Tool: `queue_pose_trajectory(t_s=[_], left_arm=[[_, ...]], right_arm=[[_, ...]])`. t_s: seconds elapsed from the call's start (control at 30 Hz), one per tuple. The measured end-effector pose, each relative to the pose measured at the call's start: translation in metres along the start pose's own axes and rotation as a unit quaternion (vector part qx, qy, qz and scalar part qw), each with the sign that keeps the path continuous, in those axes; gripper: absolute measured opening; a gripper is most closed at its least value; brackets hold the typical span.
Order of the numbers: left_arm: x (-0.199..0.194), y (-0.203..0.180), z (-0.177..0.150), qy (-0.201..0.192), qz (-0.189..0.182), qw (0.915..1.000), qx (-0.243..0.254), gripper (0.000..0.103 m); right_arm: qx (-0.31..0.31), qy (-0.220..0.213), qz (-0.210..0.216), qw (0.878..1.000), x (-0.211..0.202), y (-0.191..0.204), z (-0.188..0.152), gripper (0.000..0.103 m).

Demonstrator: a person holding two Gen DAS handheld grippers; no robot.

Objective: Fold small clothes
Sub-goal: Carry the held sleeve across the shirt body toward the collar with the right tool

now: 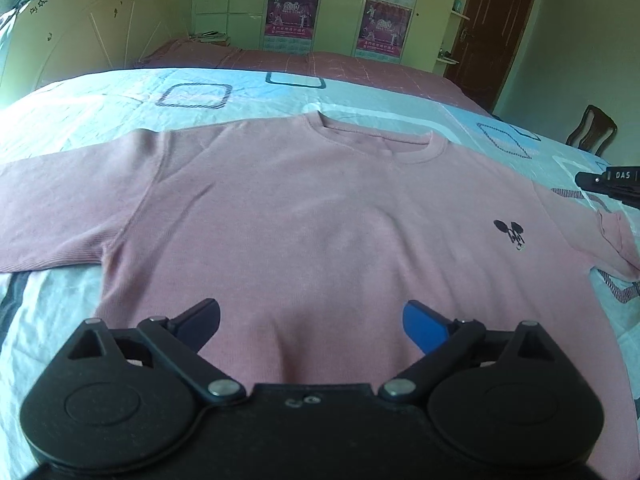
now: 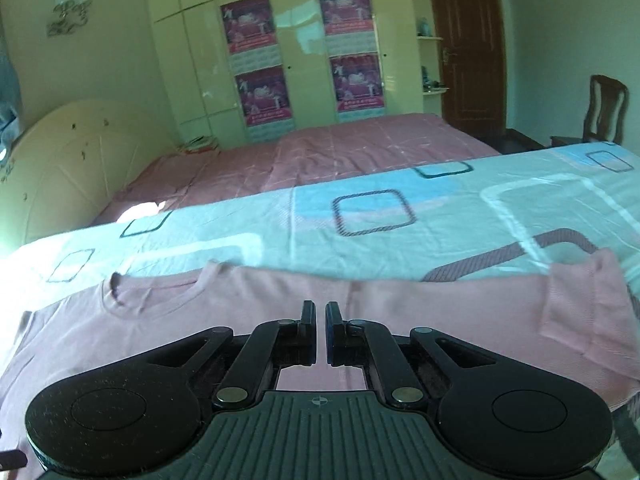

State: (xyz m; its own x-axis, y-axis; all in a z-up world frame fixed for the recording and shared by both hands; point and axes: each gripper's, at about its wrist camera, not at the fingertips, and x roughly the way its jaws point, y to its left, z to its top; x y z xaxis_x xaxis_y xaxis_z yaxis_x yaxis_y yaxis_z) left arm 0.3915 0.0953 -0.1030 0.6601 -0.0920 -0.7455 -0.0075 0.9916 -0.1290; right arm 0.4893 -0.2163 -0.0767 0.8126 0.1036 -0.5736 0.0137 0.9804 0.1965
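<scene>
A pink long-sleeved sweatshirt [image 1: 304,220] lies flat and face up on the bed, collar away from me, with a small black mouse logo [image 1: 510,234] on its chest. My left gripper [image 1: 312,326] is open and empty, hovering over the shirt's lower middle. My right gripper [image 2: 319,320] is shut with nothing between its fingers, above the shirt [image 2: 256,304] near the shoulder and right sleeve [image 2: 576,312]. The right gripper's tip also shows at the right edge of the left wrist view [image 1: 612,184].
The shirt lies on a light blue patterned sheet [image 1: 120,96] over a bed with a pink cover [image 2: 320,148] behind. A cream headboard [image 1: 80,28] is at the left. A wardrobe with posters [image 2: 304,52], a brown door [image 2: 468,40] and a wooden chair [image 2: 604,108] stand beyond.
</scene>
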Motion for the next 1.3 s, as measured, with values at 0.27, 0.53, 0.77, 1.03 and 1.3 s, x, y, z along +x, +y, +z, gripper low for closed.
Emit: queue_pose_trajectory(t_s=[0.27,0.53,0.77,1.03,1.3], left_arm=[[-0.004,0.041,-0.002,-0.005,-0.002,0.9985,-0.054,0.1],[0.013,0.02,0.005,0.01,0.0,0.9982,-0.059,0.1],[0.015,-0.018,0.007,0.016,0.014,0.9984,-0.053,0.1],[0.018,-0.047,0.006,0.018,0.019,0.9983,-0.051,0.1],[0.023,-0.037,0.002,0.023,0.025,0.9981,-0.051,0.1]], right_arm=[[-0.044,-0.008,-0.197,0.979,0.004,-0.072,-0.013,0.074],[-0.074,0.06,-0.22,0.971,0.03,-0.152,-0.037,0.053],[-0.065,0.07,-0.176,0.98,0.04,-0.189,-0.043,0.053],[0.054,0.046,-0.134,0.988,0.025,-0.234,-0.029,0.006],[0.049,-0.005,-0.066,0.997,-0.007,-0.179,-0.007,0.006]])
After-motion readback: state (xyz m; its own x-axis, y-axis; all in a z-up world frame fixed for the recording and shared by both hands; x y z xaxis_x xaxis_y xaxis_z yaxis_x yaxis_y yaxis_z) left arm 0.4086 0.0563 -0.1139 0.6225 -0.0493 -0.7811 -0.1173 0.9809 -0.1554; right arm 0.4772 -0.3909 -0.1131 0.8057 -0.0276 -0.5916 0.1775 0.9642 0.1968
